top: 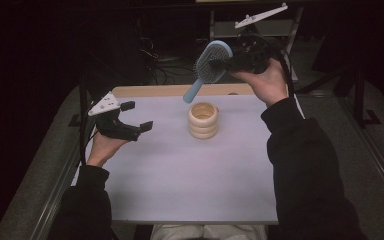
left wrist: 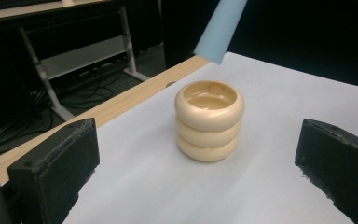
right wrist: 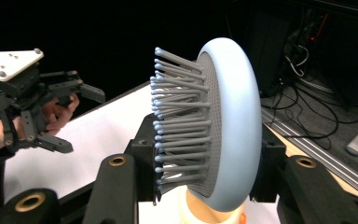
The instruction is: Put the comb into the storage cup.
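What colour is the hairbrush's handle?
Light blue; the hairbrush handle shows best in the high view.

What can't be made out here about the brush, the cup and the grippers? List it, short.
- Brush: in the left gripper view just its handle tip enters; the top edge cuts the rest.
- Cup: in the right gripper view the brush head covers most of it.
- Cup's inside: too dim to tell whether anything is in it.
- Right gripper: its pads sit behind the bristles.
- Left gripper: open, nothing between the jaws.
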A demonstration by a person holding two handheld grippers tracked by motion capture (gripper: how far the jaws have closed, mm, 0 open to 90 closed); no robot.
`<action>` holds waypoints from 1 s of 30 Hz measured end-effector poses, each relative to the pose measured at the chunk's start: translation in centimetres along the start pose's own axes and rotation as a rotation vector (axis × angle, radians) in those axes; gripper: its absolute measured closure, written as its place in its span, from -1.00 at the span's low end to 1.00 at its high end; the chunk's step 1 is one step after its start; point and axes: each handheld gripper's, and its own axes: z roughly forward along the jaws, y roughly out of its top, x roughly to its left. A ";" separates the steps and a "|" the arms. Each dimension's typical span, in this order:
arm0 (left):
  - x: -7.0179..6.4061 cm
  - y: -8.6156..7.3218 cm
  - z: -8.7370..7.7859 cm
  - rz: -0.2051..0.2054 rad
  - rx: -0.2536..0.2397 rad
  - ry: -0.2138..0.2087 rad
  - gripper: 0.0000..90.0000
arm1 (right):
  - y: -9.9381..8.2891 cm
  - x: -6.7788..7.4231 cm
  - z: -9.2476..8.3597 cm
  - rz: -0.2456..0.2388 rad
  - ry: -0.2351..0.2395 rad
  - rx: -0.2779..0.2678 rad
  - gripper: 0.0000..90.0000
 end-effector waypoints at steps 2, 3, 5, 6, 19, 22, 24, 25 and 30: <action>0.2 -0.3 -0.3 -0.006 -0.006 0.003 -1.00 | -0.1 -0.2 -0.1 -0.004 -0.008 0.002 0.20; 0.3 -0.4 -0.5 -0.009 -0.009 0.007 -1.00 | -0.2 -0.3 -0.2 -0.002 -0.011 0.002 0.20; 0.4 -0.7 -0.8 -0.010 -0.021 0.024 -1.00 | -0.4 -0.5 -0.3 0.003 -0.018 0.003 0.20; 0.5 -0.8 -1.0 -0.009 -0.025 0.028 -1.00 | -0.5 -0.7 -0.4 0.000 -0.023 0.004 0.20; 1.5 -3.3 -2.9 -0.036 -0.042 0.083 -1.00 | -1.8 -2.0 -0.1 0.022 -0.055 0.023 0.19; 1.8 -3.7 -3.4 -0.054 -0.055 0.090 -1.00 | -2.1 -2.1 0.2 0.028 -0.061 0.031 0.19; 2.0 -3.9 -3.8 -0.066 -0.064 0.093 -1.00 | -2.2 -2.2 0.4 0.030 -0.061 0.039 0.19; 2.1 -4.1 -4.1 -0.075 -0.071 0.097 -1.00 | -2.3 -2.3 0.5 0.027 -0.063 0.040 0.19; 2.5 -5.0 -4.9 -0.099 -0.075 0.108 -1.00 | -2.8 -2.5 1.1 0.028 -0.063 0.053 0.19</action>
